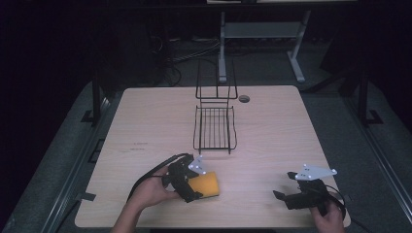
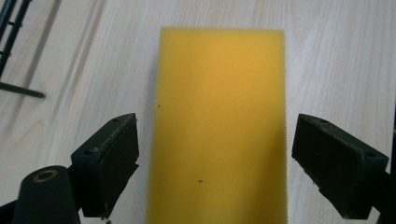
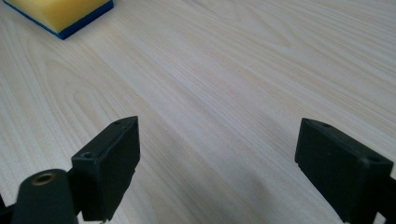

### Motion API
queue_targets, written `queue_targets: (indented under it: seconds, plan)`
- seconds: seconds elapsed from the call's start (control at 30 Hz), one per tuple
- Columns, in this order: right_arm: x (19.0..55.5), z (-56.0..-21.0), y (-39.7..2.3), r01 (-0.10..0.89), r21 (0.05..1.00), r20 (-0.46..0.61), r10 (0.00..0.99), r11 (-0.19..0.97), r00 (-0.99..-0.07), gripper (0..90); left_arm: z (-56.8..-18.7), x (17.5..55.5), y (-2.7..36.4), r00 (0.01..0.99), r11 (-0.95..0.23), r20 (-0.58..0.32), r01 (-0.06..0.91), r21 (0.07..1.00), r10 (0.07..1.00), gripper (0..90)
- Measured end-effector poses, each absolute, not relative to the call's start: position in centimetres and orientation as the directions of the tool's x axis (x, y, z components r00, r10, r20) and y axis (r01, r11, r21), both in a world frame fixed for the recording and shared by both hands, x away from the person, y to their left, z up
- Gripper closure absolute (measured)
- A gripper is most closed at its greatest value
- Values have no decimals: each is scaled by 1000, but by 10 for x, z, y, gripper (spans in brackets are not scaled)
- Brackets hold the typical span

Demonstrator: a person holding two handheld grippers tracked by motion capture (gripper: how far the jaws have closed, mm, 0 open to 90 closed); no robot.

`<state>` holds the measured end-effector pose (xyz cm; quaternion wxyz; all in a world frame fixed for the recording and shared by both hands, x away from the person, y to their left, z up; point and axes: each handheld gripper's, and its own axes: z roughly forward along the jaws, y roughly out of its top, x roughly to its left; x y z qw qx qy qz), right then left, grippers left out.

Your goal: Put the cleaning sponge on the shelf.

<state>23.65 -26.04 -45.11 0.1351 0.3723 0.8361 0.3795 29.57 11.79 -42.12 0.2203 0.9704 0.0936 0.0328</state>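
Observation:
A yellow sponge (image 1: 207, 185) with a blue underside lies flat on the wooden table near its front edge. In the left gripper view the sponge (image 2: 217, 126) runs lengthwise between the two jaws of my left gripper (image 2: 215, 168), which stand wide apart on either side of it without touching. The left gripper (image 1: 187, 184) sits at the sponge's left end in the high view. My right gripper (image 1: 291, 187) hovers open over bare wood at the front right. A corner of the sponge (image 3: 60, 14) shows far off beyond the right gripper (image 3: 217, 170).
A black wire rack (image 1: 214, 127) with a tall upright back stands at the table's middle rear. A round cable hole (image 1: 244, 98) sits near the far edge. Beyond the table (image 1: 145, 121) are a desk frame and cables on a dark floor.

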Motion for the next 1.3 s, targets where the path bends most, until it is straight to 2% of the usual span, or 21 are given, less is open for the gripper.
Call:
queue_targets:
  seconds: [1.3]
  plan:
    - [237,-452,-260,522,732,64,719,438,-693,138,-439,301,101,987,-922,6,149,356,162,158]
